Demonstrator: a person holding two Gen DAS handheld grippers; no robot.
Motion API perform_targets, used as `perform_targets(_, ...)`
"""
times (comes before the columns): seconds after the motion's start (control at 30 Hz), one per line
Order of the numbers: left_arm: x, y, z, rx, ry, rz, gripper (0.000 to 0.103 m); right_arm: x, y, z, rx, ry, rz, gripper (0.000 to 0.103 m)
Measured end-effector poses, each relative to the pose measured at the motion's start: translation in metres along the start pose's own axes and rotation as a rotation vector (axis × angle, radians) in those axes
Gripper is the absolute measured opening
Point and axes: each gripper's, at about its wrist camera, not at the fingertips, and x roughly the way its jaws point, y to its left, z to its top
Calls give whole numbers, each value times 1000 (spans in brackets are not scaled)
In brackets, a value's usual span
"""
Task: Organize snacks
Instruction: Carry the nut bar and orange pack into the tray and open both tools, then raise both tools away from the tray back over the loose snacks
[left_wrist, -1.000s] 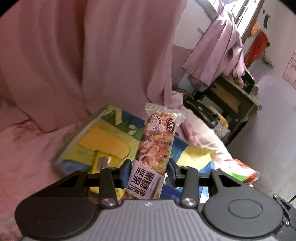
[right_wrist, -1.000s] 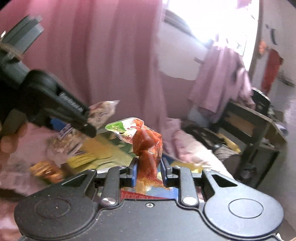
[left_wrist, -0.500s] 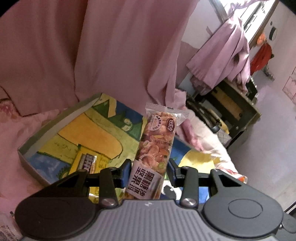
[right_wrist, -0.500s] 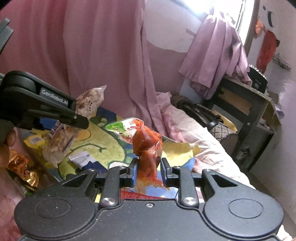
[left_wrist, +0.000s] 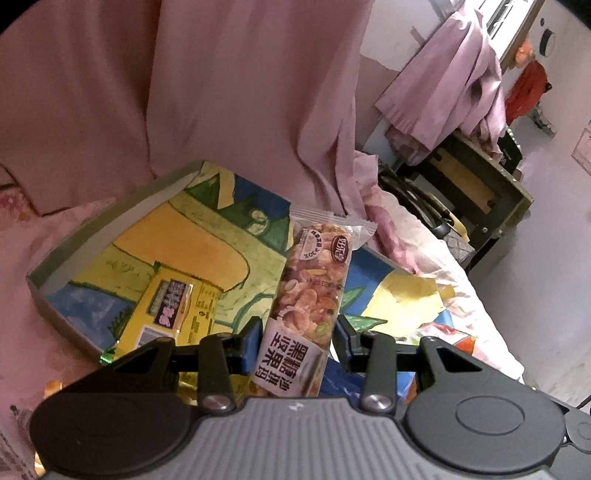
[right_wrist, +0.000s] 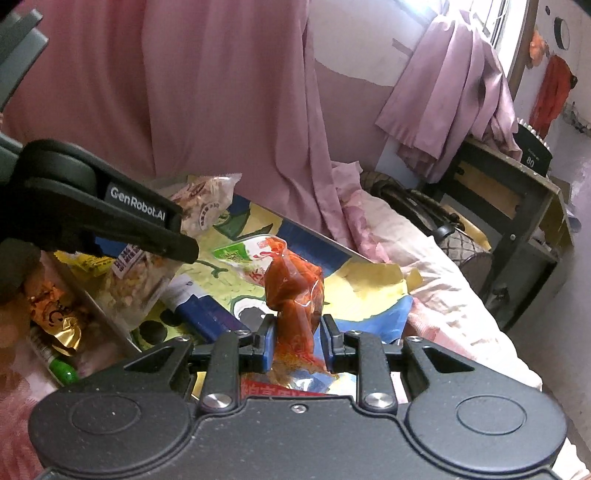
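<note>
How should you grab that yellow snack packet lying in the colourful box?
The yellow snack packet lies flat on the floor of the colourful box, near its low front wall. It looks thin, so coming straight down from above and pinching across its narrow width, near the middle, seems best. Both tongs are full now: the left tongs hold a nut bar.
</note>
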Motion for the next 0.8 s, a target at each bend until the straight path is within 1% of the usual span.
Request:
perform_targets(0.17, 2, -6, -4, 35, 17, 18, 45, 2, 2, -2, 2, 21, 16, 27)
perform_targets(0.23, 3, -9, -6, 55, 26, 25, 43, 3, 2, -2, -1, 29, 22, 27)
perform_targets(0.27, 2, -10, -7, 59, 26, 26, 44, 3, 3, -3, -4, 33, 25, 27)
perform_targets(0.37, 0, -12, -9, 60, 38, 16, 53, 3, 2, -5, 1, 30, 48, 27)
perform_targets(0.43, -3, -15, -10, 68, 42, 12, 56, 3, 2, -6, -3, 23, 49, 30)
perform_targets(0.47, -4, -16, -11, 71, 42, 12, 59, 2, 2, -6, -3, 23, 48, 31)
perform_targets(0.57, -13, -20, -11, 78, 36, 23, 65, -2, -1, -5, 21, 16, 57, 31)
perform_targets(0.6, -18, -21, -11, 81, 29, 25, 71, -4, -3, -5, 27, 12, 58, 34)
perform_targets(0.63, -22, -22, -10, 82, 21, 26, 74, -7, -4, -4, 33, 6, 56, 38)
perform_targets(0.67, -28, -25, -9, 86, 6, 28, 78, -12, -6, -3, 42, -5, 55, 40)
perform_targets(0.7, -34, -27, -8, 92, -7, 30, 81, -16, -8, -3, 50, -13, 53, 44)
perform_targets(0.73, -40, -29, -7, 100, -21, 34, 83, -21, -11, -2, 62, -23, 52, 46)
perform_targets(0.77, -46, -31, -6, 108, -34, 39, 86, -26, -14, -1, 73, -33, 49, 47)
perform_targets(0.8, -54, -33, -4, 114, -49, 45, 89, -32, -17, 0, 84, -44, 46, 53)
